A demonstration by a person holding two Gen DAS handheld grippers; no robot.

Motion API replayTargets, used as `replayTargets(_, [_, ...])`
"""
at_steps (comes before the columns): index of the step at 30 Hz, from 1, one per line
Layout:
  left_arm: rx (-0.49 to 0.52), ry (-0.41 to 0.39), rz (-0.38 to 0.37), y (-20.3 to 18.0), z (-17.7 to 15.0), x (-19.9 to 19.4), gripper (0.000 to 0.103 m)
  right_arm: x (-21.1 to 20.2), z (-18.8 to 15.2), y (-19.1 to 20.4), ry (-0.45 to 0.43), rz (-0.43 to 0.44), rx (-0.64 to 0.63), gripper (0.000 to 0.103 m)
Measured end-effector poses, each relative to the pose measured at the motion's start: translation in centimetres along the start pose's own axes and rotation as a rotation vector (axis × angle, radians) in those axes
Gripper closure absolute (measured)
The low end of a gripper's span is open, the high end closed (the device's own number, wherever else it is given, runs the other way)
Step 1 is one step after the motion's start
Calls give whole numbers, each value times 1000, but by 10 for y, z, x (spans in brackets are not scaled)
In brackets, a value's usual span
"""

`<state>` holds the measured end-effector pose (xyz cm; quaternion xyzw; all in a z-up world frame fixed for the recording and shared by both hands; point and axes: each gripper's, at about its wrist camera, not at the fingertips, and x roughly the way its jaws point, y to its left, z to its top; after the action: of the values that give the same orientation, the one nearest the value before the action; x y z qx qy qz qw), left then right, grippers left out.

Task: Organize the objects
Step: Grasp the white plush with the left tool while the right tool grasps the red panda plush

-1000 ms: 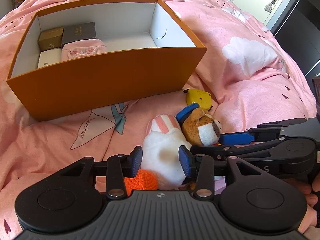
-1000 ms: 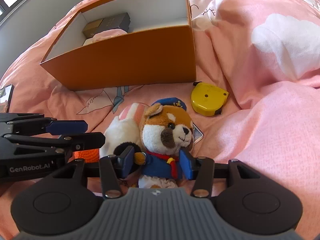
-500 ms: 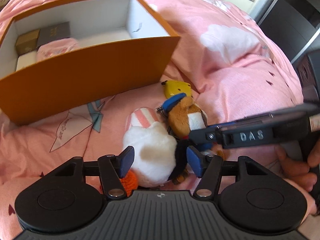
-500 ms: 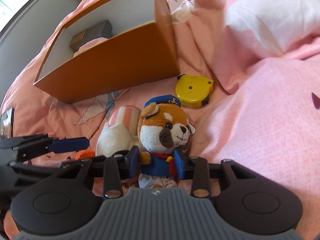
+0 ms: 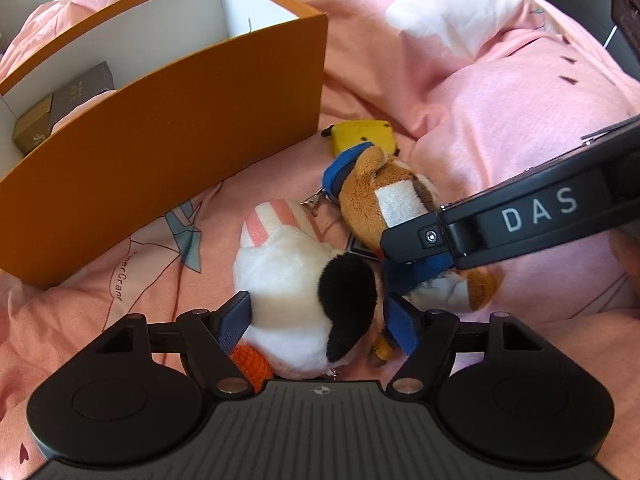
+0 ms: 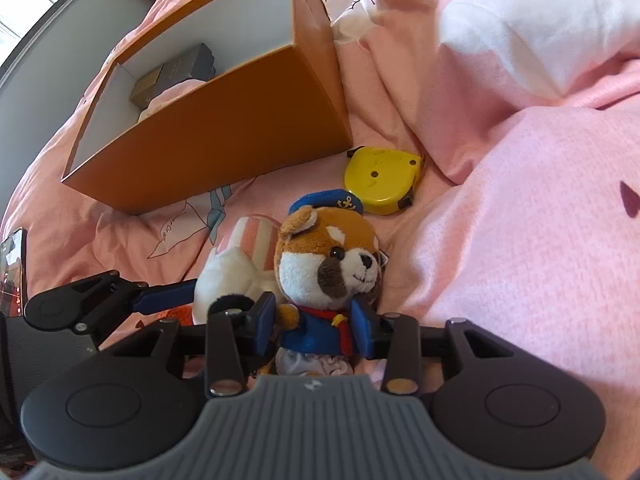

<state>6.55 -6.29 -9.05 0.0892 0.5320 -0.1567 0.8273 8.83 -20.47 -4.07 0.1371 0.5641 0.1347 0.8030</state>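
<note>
A red panda plush (image 6: 332,264) in a blue sailor suit lies on the pink bed; my right gripper (image 6: 314,326) is shut on its body. It also shows in the left wrist view (image 5: 384,196). Beside it lies a white plush (image 5: 296,280) with a pink striped part, a black tail and an orange knitted piece (image 5: 250,364). My left gripper (image 5: 318,320) is open around the white plush, fingers on either side. The white plush also shows in the right wrist view (image 6: 228,272).
An open orange box (image 5: 168,128) stands behind the toys and holds small gold and dark boxes (image 5: 60,100) and a pink item. A yellow tape measure (image 6: 380,180) lies by the box's near corner. A phone (image 6: 12,272) lies at the left. Rumpled pink bedding rises on the right.
My right gripper has closed on the red panda plush. My left gripper has opened wider around the white plush and shifted right, so the box has slid left in its view.
</note>
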Motion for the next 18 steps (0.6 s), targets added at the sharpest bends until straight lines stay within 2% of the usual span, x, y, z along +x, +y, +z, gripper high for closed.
replayTargets(2, [-17,4,21,5,1,4,21,5,2,4,11,-11,-22,55])
replayTargets(5, [-83,6,30,19,1,6,30,13,3,9,35,-26,-52,50])
replayTargets(8, [-146,0,-17,33,0,5,32,20,6,9,50,-24,-54,49])
replayTargets(12, [-171,-8,-32,37,-1,4,34,33,8,11,77,-34,-69,45])
replayTargets(18, [-222,-34,-61,43,-4,-5,38,27,6,4,60,-3,-29,57])
